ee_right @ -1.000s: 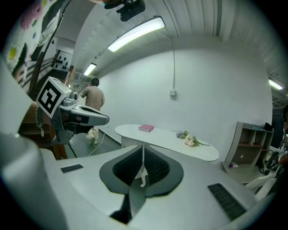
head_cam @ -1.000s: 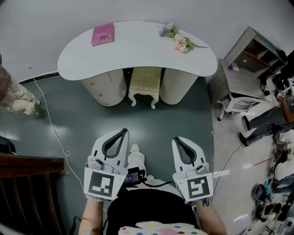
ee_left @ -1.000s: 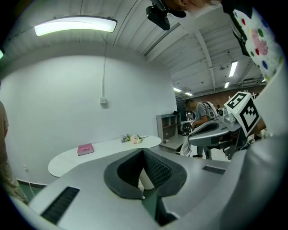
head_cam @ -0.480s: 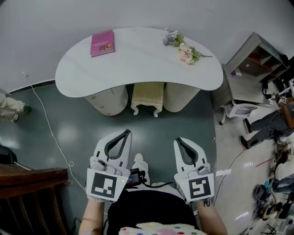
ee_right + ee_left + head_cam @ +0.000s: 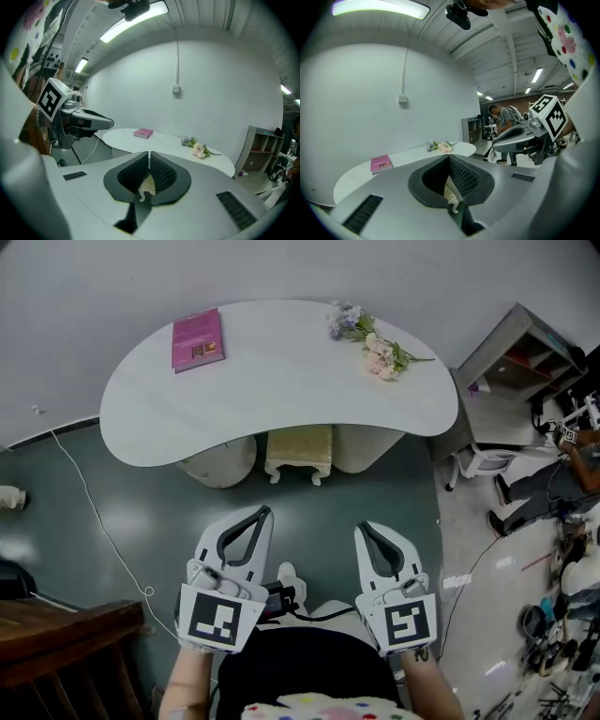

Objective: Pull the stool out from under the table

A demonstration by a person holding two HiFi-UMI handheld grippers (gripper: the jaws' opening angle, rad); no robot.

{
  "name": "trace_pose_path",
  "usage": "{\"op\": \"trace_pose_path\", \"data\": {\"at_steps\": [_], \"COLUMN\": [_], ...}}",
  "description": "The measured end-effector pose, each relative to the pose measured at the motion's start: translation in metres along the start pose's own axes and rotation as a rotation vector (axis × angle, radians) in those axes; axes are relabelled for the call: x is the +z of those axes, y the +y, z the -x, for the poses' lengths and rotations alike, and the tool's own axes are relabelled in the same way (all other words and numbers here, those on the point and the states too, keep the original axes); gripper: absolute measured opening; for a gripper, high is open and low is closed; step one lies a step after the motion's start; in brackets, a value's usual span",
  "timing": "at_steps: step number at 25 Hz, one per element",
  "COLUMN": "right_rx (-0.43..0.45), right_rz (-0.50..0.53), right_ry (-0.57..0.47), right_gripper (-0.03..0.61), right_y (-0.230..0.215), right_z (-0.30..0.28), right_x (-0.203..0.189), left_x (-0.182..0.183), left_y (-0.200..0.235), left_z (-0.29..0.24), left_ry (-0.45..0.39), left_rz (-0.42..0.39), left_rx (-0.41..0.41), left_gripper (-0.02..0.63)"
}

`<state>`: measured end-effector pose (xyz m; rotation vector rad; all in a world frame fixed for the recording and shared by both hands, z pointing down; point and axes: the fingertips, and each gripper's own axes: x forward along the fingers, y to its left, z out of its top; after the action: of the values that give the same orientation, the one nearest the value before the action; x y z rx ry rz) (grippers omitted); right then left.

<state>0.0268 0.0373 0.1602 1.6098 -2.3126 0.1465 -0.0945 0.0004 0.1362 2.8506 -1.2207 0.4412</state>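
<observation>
I held both tools low in front of me, side by side, pointing toward the desk. My left hand-held gripper (image 5: 261, 513) had its jaws pressed together with nothing between them. My right hand-held gripper (image 5: 364, 526) was the same, tips meeting and empty.

The stool (image 5: 299, 450) stood tucked under the front edge of the white, kidney-shaped desk (image 5: 281, 381), between its two rounded pedestals (image 5: 225, 460). Its cushioned seat sat partly beneath the top and its pale, curved front legs rested on the dark floor (image 5: 375, 493). Both grippers were well apart from the stool, with a stretch of floor between.

On the desk lay a pink book (image 5: 197, 338) toward the left end and a small bunch of flowers (image 5: 373, 338) toward the right. A thin cable (image 5: 94, 512) trailed over the floor at my left, and a grey shelf unit (image 5: 511, 357) stood to the right of the desk.
</observation>
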Motion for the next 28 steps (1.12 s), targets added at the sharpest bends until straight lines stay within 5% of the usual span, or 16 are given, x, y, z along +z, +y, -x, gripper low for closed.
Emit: {"op": "trace_pose_path", "data": {"at_steps": [28], "right_rx": [0.085], "right_rz": [-0.022], "right_ry": [0.036], "right_gripper": [0.038], "right_y": [-0.039], "right_z": [-0.051], "right_x": [-0.011], "left_x": [-0.015], "left_y": [0.022], "left_z": [-0.046], "left_ry": [0.062], "left_rz": [0.114], "left_rx": [0.084], "left_gripper": [0.016]}}
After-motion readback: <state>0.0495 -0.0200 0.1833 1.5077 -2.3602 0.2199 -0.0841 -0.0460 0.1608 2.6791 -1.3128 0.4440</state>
